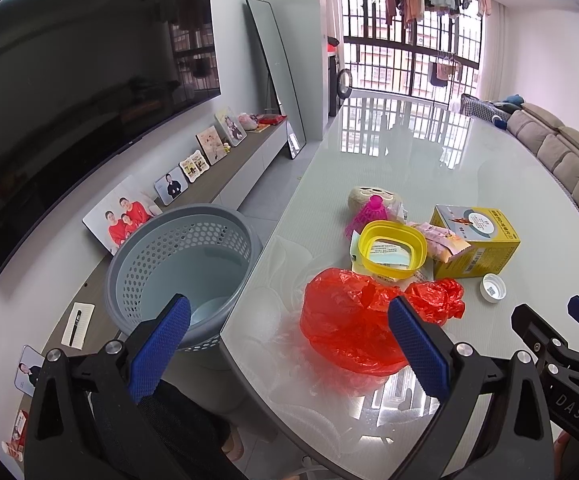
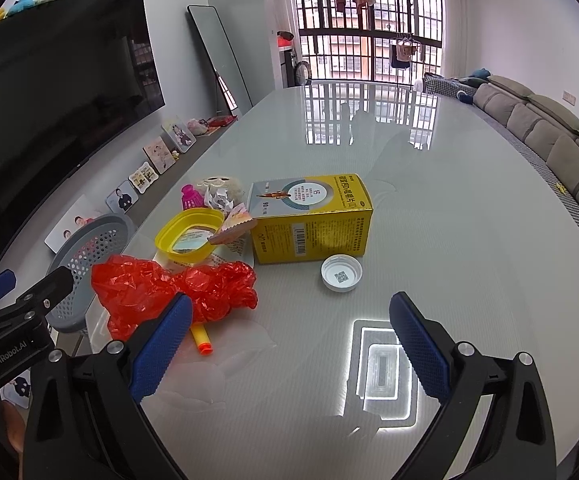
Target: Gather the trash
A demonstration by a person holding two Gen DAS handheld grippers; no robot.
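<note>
Left claw (image 1: 289, 344): blue-padded fingers spread wide, nothing between them. It hangs over the near corner of the worktop (image 1: 429, 152), one finger in line with the grey perforated wastebasket (image 1: 185, 256), the other in front of the crumpled red plastic bag (image 1: 349, 320).

Right claw (image 2: 291, 344): fingers also spread wide, empty, over bare glossy worktop surface near its front edge.

Wastebasket: stands on the floor just beside the worktop's left edge; only pale contents show at its bottom, identity unclear.

Trash, all lying on the worktop:
- Red plastic bag, nearest the left corner, bunched into a larger and a smaller lump.
- Yellow foam dart with orange tip (image 2: 201, 340), partly under the bag's near edge in the right wrist view.
- Yellow plastic ring-shaped lid (image 1: 391, 250), just behind the bag, resting on printed paper.
- Snack wrapper (image 2: 235, 226), leaning on the lid's rim and touching the yellow carton (image 2: 309, 220).
- White bottle cap (image 2: 341, 272), open side up, just in front of the carton.
- Pink shuttlecock (image 1: 369, 210) and crumpled paper (image 2: 217, 198) behind the lid.
</note>
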